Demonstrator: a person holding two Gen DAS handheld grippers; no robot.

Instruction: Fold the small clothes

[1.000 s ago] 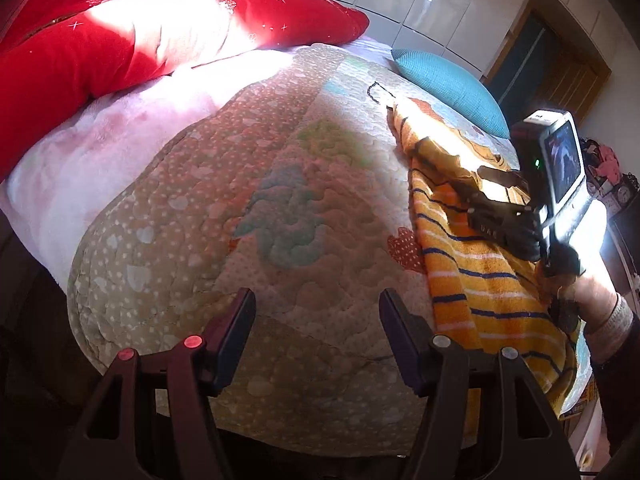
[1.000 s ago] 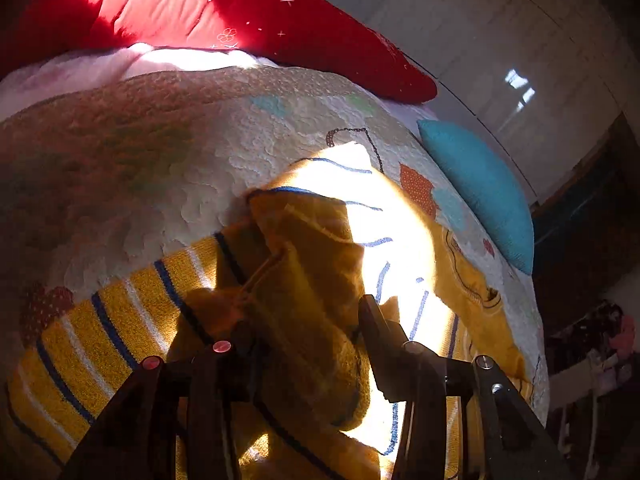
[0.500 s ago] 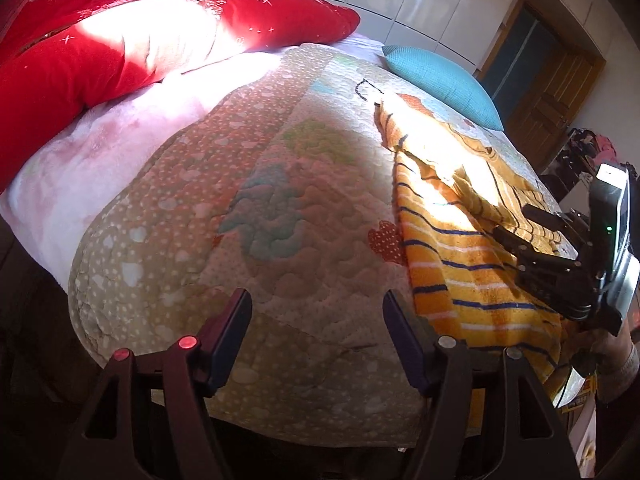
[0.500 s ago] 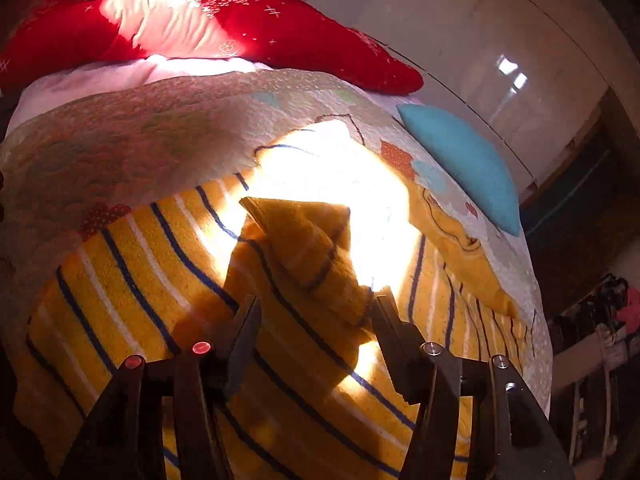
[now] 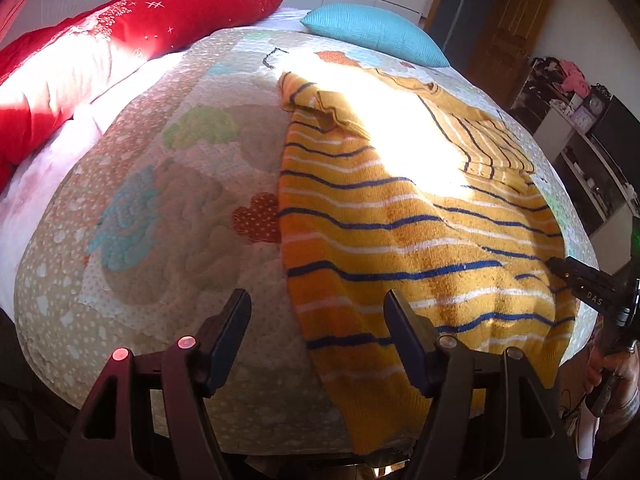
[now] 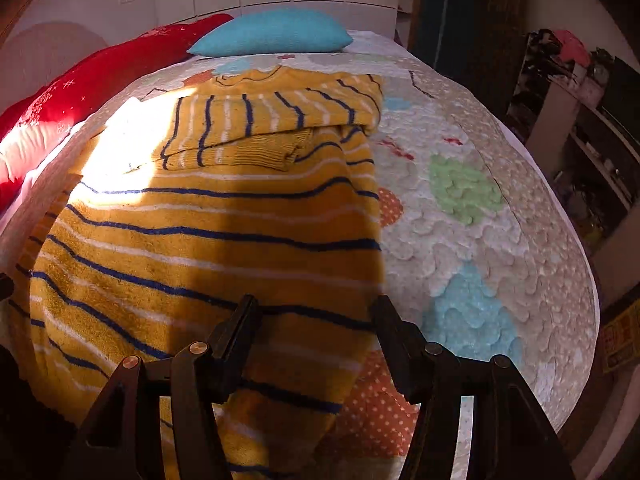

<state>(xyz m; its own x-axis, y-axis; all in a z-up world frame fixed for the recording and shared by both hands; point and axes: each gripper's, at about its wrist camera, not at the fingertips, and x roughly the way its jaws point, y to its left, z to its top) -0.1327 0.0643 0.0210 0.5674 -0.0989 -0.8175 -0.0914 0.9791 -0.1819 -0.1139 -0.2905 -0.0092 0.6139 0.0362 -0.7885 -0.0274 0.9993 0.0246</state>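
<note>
Sweater [image 5: 400,216] on quilt [image 5: 168,184], before pillows [image 5: 372,34].

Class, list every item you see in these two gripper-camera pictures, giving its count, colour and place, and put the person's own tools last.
Yellow knitted sweater with blue and white stripes: one, lying flat on the quilt, both sleeves folded in across its upper part.
Patchwork quilted bedspread: one, beige with green, blue and orange patches, covering the bed.
Red pillow with white snowflake print: one, along the far left side of the bed.
Turquoise textured cushion: one, at the head of the bed.
Dark shelving unit with clutter: one, right of the bed.
Wooden door: one, brown, behind the bed.
Left tool: black, open, above the sweater's hem.
Right tool: black, open, above the sweater's lower right edge.
</note>
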